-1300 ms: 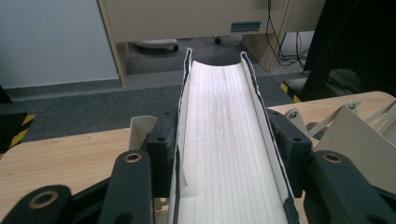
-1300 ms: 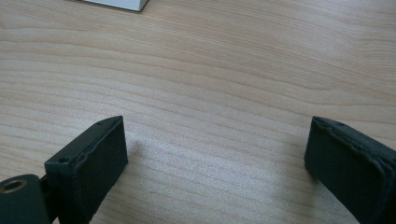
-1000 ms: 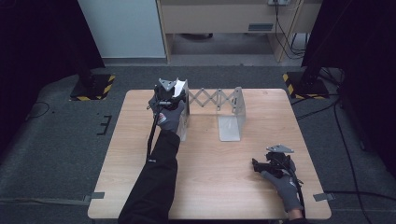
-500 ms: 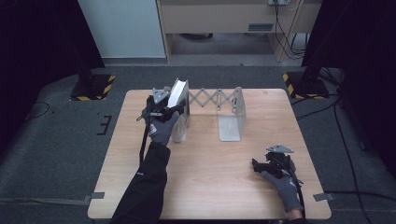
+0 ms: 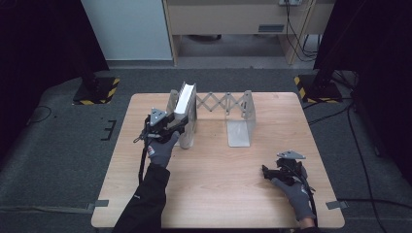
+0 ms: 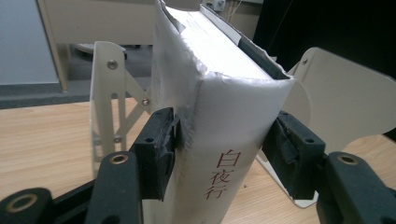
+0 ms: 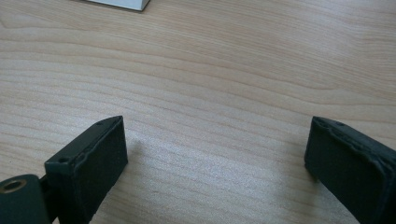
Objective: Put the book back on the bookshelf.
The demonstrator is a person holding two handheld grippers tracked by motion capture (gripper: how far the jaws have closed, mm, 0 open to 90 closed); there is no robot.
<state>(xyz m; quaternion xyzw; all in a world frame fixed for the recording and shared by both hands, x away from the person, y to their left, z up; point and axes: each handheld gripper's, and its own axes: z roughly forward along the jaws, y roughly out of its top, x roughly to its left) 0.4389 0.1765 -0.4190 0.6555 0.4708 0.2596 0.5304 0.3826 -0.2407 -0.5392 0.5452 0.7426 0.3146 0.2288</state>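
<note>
High view, book: the white book [image 5: 185,104] stands upright in the left bay of the expanding rack [image 5: 214,109], between the rack's two left plates, at the far side of the tabletop [image 5: 218,184].
High view, left tongs: the left tongs [image 5: 177,127] reach in from the near side and meet the book's spine end low down.
High view, change: a second ago the hand was at the rack's top with the book tipped; half a second ago the book was leaning as it went in; now it stands straight and the hand has drawn back toward the person.
High view, meaning: the book looks seated in its bay, so I judge that the placing is nearly done and letting go comes next.
High view, right tongs: the right tongs [image 5: 266,171] rest low near the front right corner, well apart from the rack, where they were in both earlier pictures.
Left gripper view: both black pads clamp the covers of the book [image 6: 219,116], one on each side of the spine with its red characters; cream rack plates rise on either side.
Right gripper view: the right tongs [image 7: 215,154] gape wide over bare wood, holding nothing.
</note>
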